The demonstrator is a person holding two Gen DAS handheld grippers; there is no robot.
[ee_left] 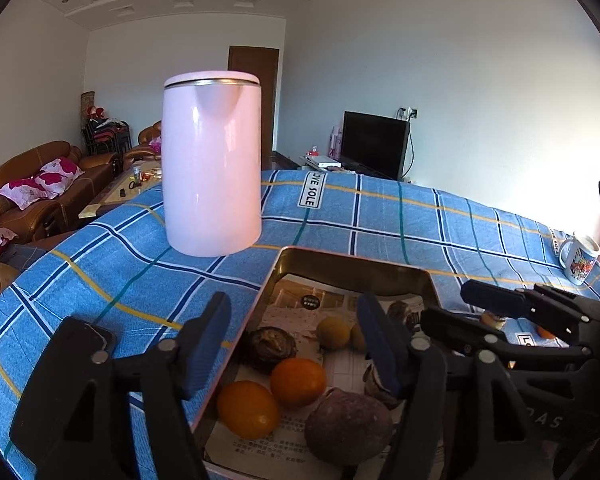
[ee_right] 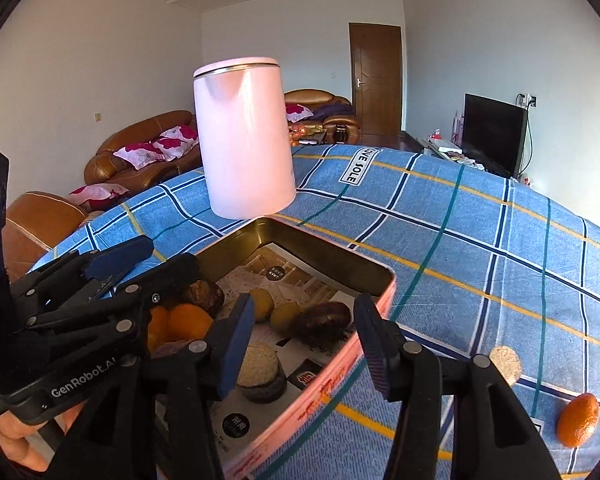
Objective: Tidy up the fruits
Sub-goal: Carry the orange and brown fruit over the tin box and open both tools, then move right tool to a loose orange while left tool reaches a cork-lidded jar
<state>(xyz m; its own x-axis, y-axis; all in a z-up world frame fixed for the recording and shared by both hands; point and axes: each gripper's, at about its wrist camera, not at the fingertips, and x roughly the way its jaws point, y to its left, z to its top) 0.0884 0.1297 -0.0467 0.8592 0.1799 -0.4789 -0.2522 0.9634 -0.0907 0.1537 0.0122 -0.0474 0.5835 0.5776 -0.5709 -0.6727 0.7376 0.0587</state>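
Both hand-held grippers, left [ee_left: 296, 344] and right [ee_right: 300, 344], hang released and empty over the tin [ee_right: 384, 280] collecting fruit, while one orange [ee_right: 578, 420] remains on the worktop [ee_right: 480, 240].

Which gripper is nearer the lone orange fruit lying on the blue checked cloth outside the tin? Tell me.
Right. The right gripper hangs open over the tin's near edge, the orange fruit just beyond it on the cloth. The left gripper is over the tin's far side.

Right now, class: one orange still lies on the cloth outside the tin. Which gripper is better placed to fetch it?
Right. The orange lies on the cloth just right of the open right gripper; the left gripper hovers over the tin.
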